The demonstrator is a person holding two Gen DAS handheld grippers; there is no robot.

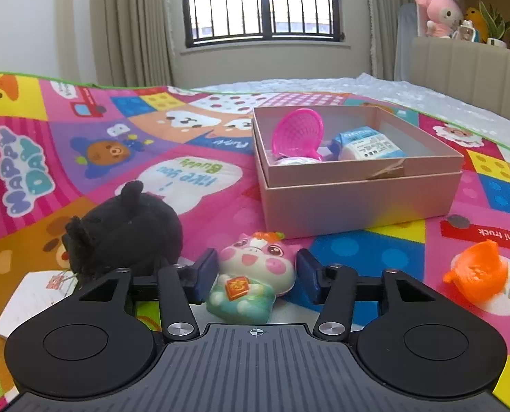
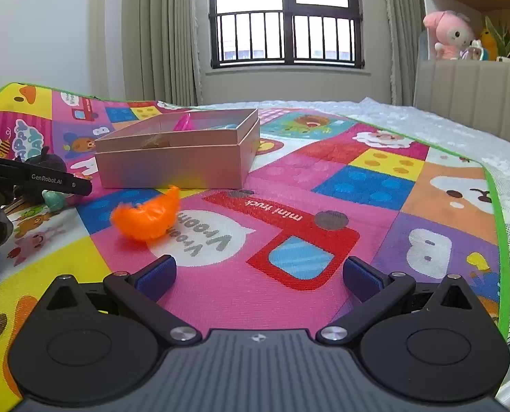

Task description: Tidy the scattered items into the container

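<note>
While the pale pink cardboard box (image 1: pixel 358 185) already holds a bright pink plastic scoop (image 1: pixel 298 130) and a small blue-and-white milk carton (image 1: pixel 370 144), I reckon I am only partway through the tidy. Left out on the colourful cartoon play mat (image 1: pixel 117 137) are three things I can see: a soft pink-and-white pig squishy in a green outfit (image 1: pixel 255 271), a black plush toy with small ears (image 1: pixel 124 230), and a crumpled orange plastic piece (image 2: pixel 148 216).

My left gripper (image 1: pixel 256 274) sits low over the mat, angled gently down toward the box, with the pig squishy between its blue pads (image 1: pixel 205 271). The left pad lies against the toy's side; the right pad looks just beside it, and I cannot tell whether it presses yet, so I judge the grip as closing rather than secure. The black plush sits just left of that gripper, touching or nearly so.

My right gripper (image 2: pixel 258 274) hangs wide and empty, low over the mat, aimed past the orange piece, which lies ahead and to its left, in front of the box. That piece looks like its natural next target.
</note>
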